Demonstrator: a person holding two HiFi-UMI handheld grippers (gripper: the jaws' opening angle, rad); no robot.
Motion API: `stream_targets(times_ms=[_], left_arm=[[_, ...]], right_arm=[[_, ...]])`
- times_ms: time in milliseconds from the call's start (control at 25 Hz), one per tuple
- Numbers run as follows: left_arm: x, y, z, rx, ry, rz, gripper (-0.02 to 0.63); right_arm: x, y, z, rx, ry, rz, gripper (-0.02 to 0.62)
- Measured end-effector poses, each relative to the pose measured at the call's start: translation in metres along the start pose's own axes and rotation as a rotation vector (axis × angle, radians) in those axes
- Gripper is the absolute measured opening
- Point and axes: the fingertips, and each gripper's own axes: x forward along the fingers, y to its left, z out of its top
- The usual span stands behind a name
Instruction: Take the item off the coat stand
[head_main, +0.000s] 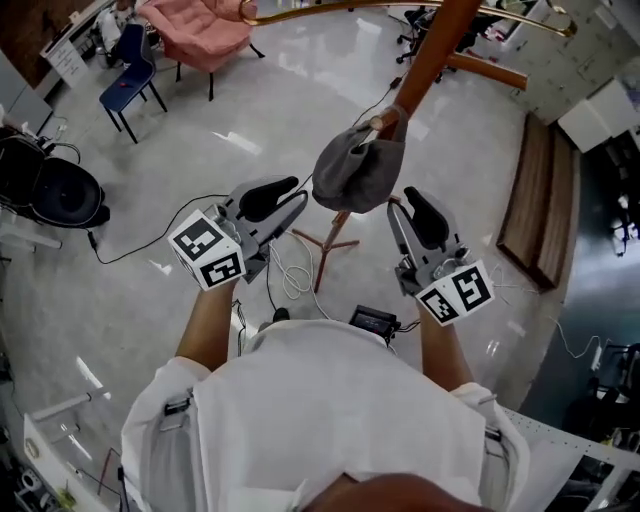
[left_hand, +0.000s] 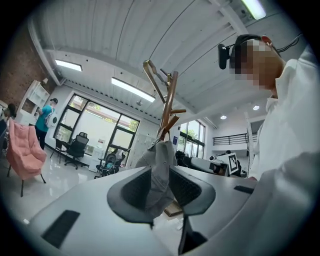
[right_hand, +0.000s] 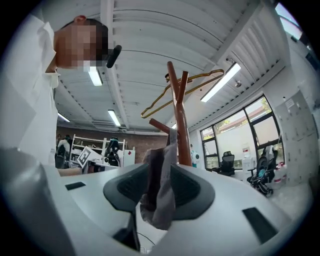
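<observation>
A grey hat (head_main: 355, 172) hangs on a peg of the brown wooden coat stand (head_main: 432, 55). My left gripper (head_main: 290, 200) is just left of the hat and my right gripper (head_main: 405, 205) just right of it, both slightly below it and apart from the cloth. In the left gripper view the hat (left_hand: 159, 165) shows in the gap between the parted jaws of the left gripper (left_hand: 160, 187), with the stand (left_hand: 167, 107) behind. The right gripper view shows the hat (right_hand: 160, 190) the same way between the spread jaws of the right gripper (right_hand: 157, 187). Neither gripper presses on it.
A gold hanger (head_main: 400, 8) hangs near the stand's top. The stand's feet (head_main: 325, 240) and loose cables (head_main: 290, 275) lie on the floor below. A pink armchair (head_main: 195, 30) and a blue chair (head_main: 130, 85) stand far left, a wooden bench (head_main: 540, 195) at right.
</observation>
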Motion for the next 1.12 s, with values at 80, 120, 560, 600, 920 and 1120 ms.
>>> stream_targets(times_ms=[80,120,560,600,920,1120], left_arm=[[0.012,0.009,-0.002,0.018,0.016,-0.036,0.143],[0.019,0.010,-0.002,0.036,0.026,-0.053,0.153],[0.067,-0.006,-0.039,0.083,0.104,-0.115,0.178],[0.069,-0.003,-0.041,0.074,0.107,-0.114,0.178],[0.082,-0.023,-0.004,0.134,0.054,-0.118,0.178],[0.089,-0.056,0.013,0.158,0.004,-0.122,0.178]], right_arm=[[0.005,-0.008,-0.004,0.003,0.012,-0.047,0.126],[0.007,-0.011,-0.006,0.005,0.018,-0.062,0.126],[-0.008,-0.023,-0.039,-0.009,0.112,-0.107,0.126],[-0.007,-0.025,-0.041,-0.007,0.118,-0.111,0.126],[-0.002,-0.038,-0.032,0.046,0.120,-0.096,0.126],[-0.017,-0.042,-0.028,0.041,0.109,-0.089,0.126]])
